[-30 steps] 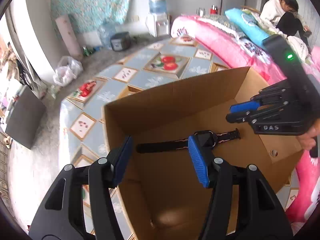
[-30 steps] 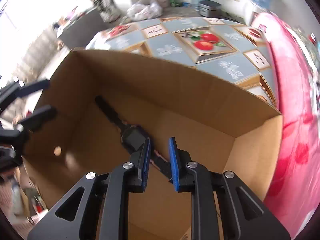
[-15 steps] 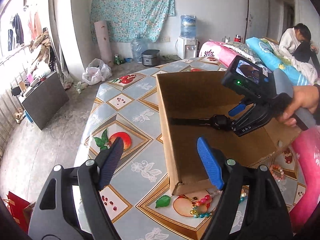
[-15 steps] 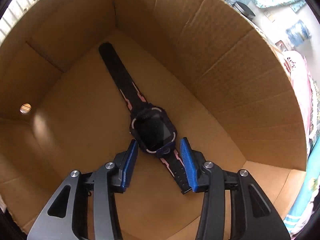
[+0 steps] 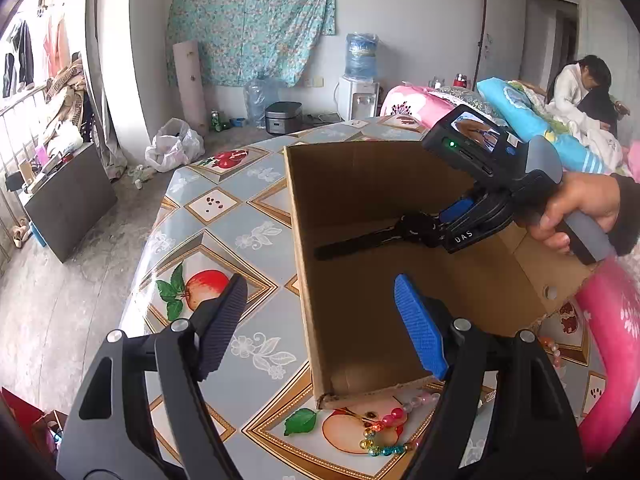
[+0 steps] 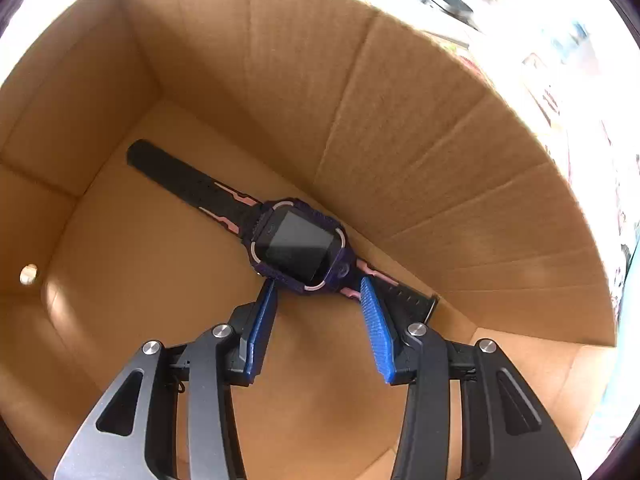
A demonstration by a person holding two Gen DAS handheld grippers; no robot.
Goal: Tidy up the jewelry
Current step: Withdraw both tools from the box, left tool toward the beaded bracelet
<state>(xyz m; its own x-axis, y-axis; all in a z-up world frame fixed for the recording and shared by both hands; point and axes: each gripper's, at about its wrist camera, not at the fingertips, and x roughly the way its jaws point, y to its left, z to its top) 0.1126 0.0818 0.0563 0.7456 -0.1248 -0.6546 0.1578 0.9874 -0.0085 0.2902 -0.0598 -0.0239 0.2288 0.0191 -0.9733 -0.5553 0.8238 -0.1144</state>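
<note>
Lying in the box (image 6: 400, 128), the watch (image 6: 298, 246) fronts parted right tongs (image 6: 316, 300); only the left view shows wide, empty left tongs (image 5: 320, 322), beads (image 5: 384, 436)

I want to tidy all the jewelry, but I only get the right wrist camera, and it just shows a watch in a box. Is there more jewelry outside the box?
Observer: Yes. A colourful bead string lies on the table, just outside the near corner of the cardboard box.
Operator: Is my other gripper holding it?
Observer: No. The left gripper is open and empty, and it hovers over the box's near wall.
Operator: Anything else out there?
Observer: A few pinkish beads peek out past the box's other side, next to the pink bedding.
</note>
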